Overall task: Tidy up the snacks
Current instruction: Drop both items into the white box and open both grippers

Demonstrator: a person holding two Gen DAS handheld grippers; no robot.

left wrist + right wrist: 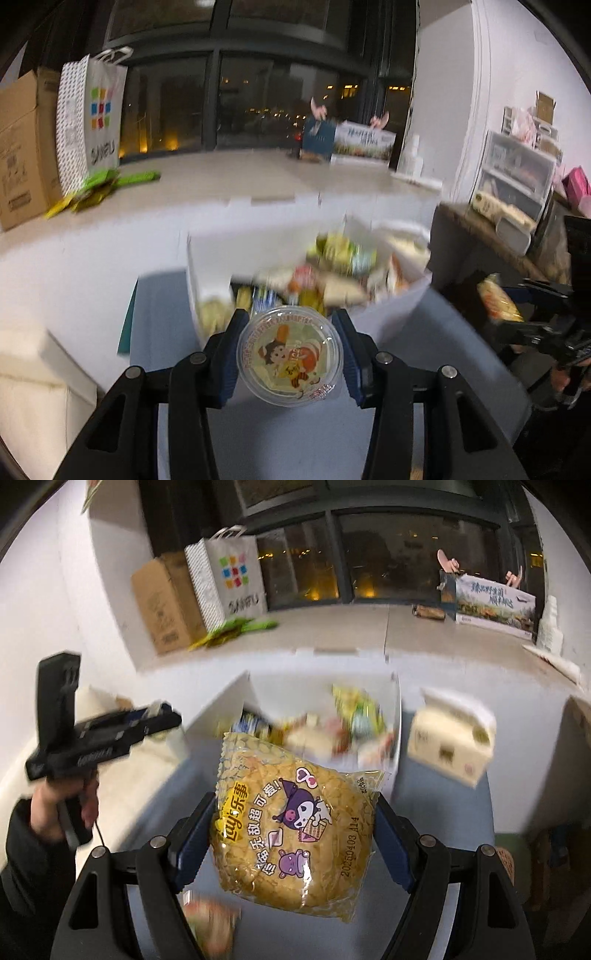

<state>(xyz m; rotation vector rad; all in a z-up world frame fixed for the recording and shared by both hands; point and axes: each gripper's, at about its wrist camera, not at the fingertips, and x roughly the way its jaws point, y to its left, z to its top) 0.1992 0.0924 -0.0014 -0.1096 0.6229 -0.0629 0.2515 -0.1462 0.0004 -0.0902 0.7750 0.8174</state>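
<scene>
Left claw: clamped on one round clear jelly cup; the two blue-padded fingers press its left and right sides; the cup's printed lid, with a cartoon figure on it, faces the camera; the cup is held in the air, just in front of the near wall of the box.

Right claw: clamped on one yellow snack bag; a finger touches each side of the bag; the bag carries purple cartoon figures and printed writing; it hangs above the grey desk, on the near side of the box.

White box: one, open-topped, standing on the desk ahead of both claws; it holds a loose heap of wrapped snacks; motion blur makes the number of wrappers impossible to count.

Cream carton: one, just to the right of the box in the right wrist view; blurred.

Blurred packet: one, at the lower left of the right wrist view, beneath the right claw's left finger; what it is cannot be told.

Person: one hand in a dark sleeve grips the left claw's handle, seen from the right wrist view.

Background ledge: one brown cardboard box; one white paper bag with coloured squares; green packets lying beside the bag.
</scene>
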